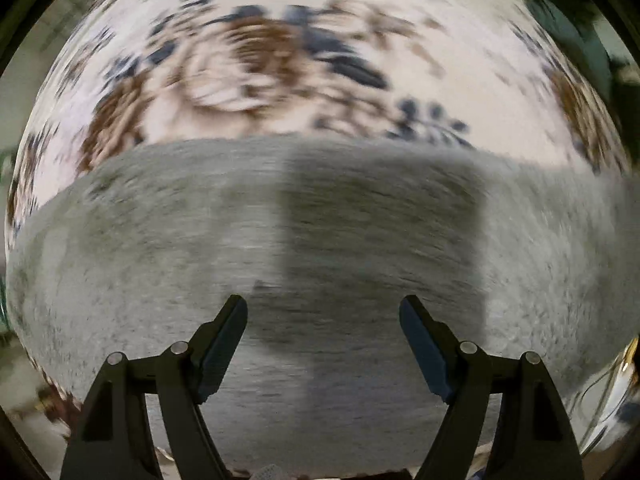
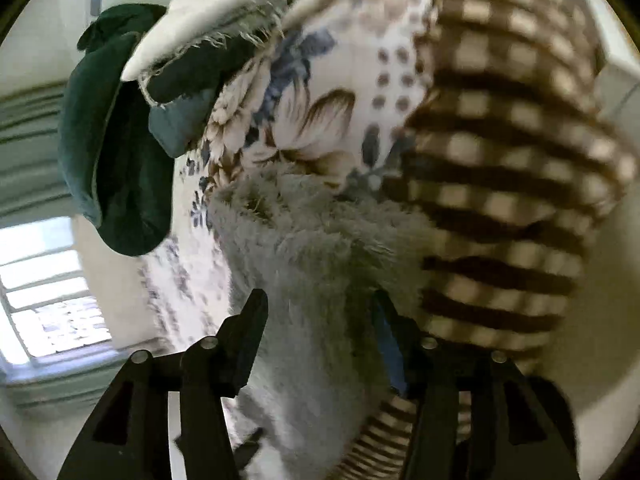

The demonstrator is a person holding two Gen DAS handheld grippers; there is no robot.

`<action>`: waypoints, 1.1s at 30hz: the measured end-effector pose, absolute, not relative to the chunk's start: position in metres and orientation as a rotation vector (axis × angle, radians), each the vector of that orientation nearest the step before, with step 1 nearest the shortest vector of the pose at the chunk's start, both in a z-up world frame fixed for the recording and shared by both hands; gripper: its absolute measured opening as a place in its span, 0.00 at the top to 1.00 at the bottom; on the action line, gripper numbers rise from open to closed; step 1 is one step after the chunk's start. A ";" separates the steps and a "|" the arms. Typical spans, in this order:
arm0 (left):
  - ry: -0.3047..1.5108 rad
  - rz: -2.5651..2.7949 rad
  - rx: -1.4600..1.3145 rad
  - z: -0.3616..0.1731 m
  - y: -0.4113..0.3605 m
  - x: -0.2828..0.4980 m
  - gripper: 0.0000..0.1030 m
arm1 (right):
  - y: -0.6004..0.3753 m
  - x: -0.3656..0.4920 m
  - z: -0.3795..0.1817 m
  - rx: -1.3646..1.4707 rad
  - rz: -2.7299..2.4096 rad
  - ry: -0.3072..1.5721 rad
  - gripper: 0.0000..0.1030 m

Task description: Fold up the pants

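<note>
The grey fleece pants (image 1: 320, 220) lie flat on a floral bedsheet (image 1: 256, 60) and fill the lower half of the blurred left wrist view. My left gripper (image 1: 323, 308) is open and empty just above the cloth. In the right wrist view the fuzzy grey pants (image 2: 316, 256) run between the fingers of my right gripper (image 2: 320, 304). Its jaws stand wide apart, with the cloth lying loosely in the gap.
A brown checked blanket (image 2: 508, 168) is heaped at the right. A floral pillow (image 2: 320, 112), a dark green cushion (image 2: 116, 168) and a white cloth (image 2: 212, 12) lie beyond the pants. A window (image 2: 48, 296) is at the left.
</note>
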State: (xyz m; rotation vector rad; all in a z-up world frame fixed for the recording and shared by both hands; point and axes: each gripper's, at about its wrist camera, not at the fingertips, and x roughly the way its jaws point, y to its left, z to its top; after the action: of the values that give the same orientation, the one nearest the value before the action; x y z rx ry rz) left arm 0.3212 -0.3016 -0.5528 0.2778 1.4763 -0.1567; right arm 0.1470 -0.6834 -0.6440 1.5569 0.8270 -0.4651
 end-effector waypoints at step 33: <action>1.555 -0.286 0.302 -0.616 -0.336 0.330 0.00 | -0.678 0.167 -0.715 1.487 -0.231 0.680 0.23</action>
State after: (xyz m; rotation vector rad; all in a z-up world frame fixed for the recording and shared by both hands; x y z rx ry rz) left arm 0.3303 -0.3361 -0.6163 0.3022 1.5545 -0.2860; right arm 0.1668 -0.6783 -0.7148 1.4866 0.6805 -0.2307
